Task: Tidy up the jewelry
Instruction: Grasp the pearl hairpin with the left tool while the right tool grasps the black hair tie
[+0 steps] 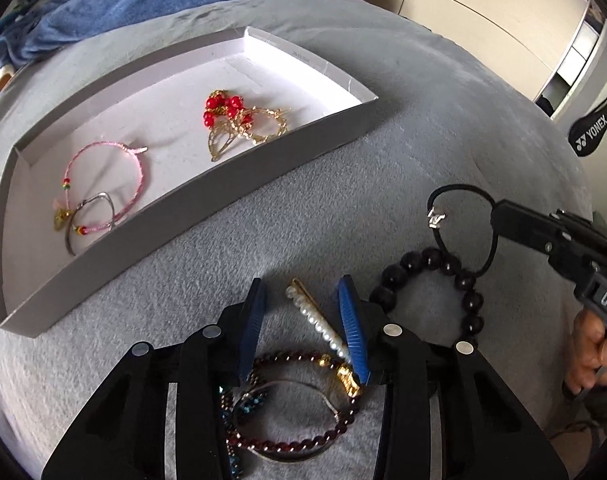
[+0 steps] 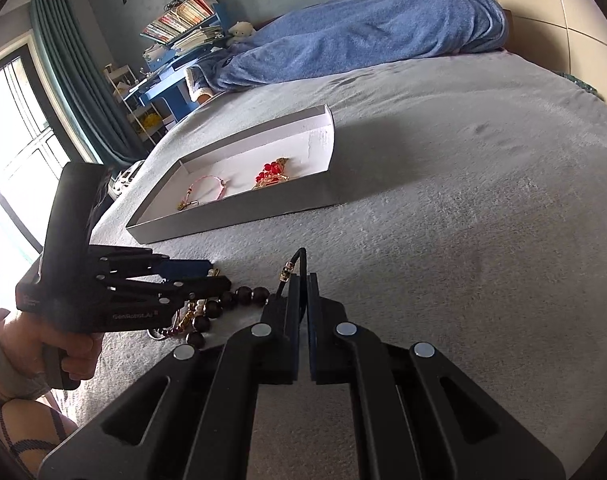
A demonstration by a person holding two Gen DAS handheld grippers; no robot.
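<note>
A grey box lid tray (image 1: 207, 196) on the bed holds a pink cord bracelet (image 1: 103, 176), a thin silver bangle (image 1: 89, 220) and red-bead gold earrings (image 1: 231, 120). My left gripper (image 1: 303, 300) is open, its blue fingers either side of a pearl hair clip (image 1: 319, 324), above a dark red bead bracelet (image 1: 303, 436) and a metal bangle. My right gripper (image 2: 303, 280) is shut on a black cord bracelet (image 1: 459, 216) with a silver charm, held just above a black bead bracelet (image 1: 431, 272). The tray also shows in the right wrist view (image 2: 239, 204).
A grey blanket (image 2: 463, 200) covers the bed. A blue blanket (image 2: 363, 28) lies heaped at the far end. A blue desk with books (image 2: 175, 40) and a window stand beyond the bed. A black Yonex bag (image 1: 591, 132) hangs at the right.
</note>
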